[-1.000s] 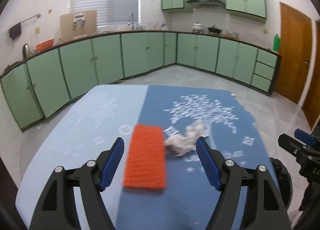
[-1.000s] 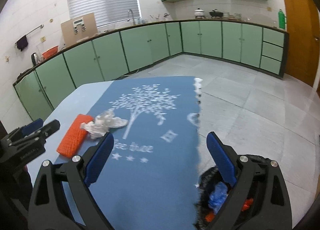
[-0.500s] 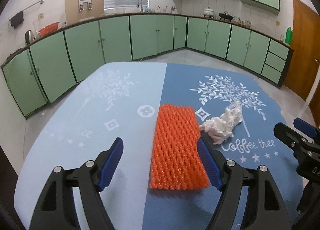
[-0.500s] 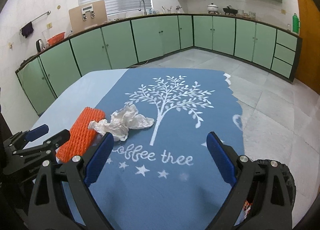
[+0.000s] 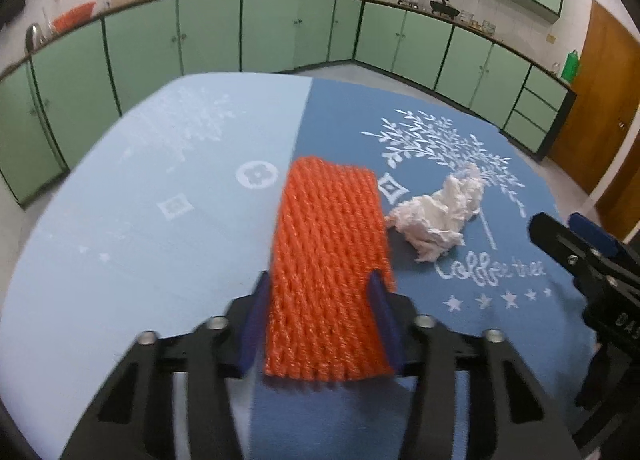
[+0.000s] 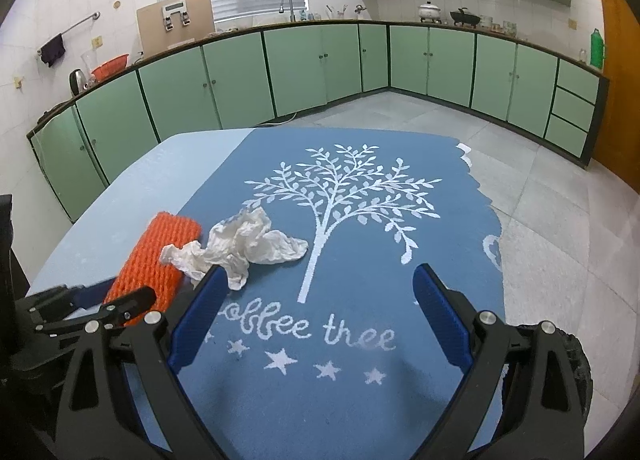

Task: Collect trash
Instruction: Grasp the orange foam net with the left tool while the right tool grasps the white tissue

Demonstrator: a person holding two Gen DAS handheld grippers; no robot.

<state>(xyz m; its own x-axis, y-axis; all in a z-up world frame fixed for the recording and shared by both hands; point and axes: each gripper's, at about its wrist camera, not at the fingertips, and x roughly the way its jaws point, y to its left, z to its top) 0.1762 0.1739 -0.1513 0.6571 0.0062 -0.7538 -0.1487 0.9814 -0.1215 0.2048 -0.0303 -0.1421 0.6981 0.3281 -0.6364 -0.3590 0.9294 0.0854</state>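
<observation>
An orange foam net sleeve (image 5: 330, 260) lies lengthwise on the blue tablecloth (image 5: 160, 260). My left gripper (image 5: 320, 292) has closed its blue pads on the near end of the sleeve. The sleeve also shows in the right wrist view (image 6: 158, 260). A crumpled white tissue (image 5: 438, 215) lies just right of the sleeve, touching its edge; it also shows in the right wrist view (image 6: 240, 248). My right gripper (image 6: 318, 320) is open and empty above the "Coffee tree" print, with the tissue by its left finger.
A black trash bag (image 6: 580, 368) sits below the table's right edge. The tablecloth (image 6: 360, 219) ends in a ragged right edge over grey floor tiles. Green kitchen cabinets (image 6: 300, 67) line the far walls. A wooden door (image 5: 600, 99) stands at right.
My left gripper has moved forward and closed its jaws on the orange sleeve's near end. My right gripper has shifted left, closer to the tissue.
</observation>
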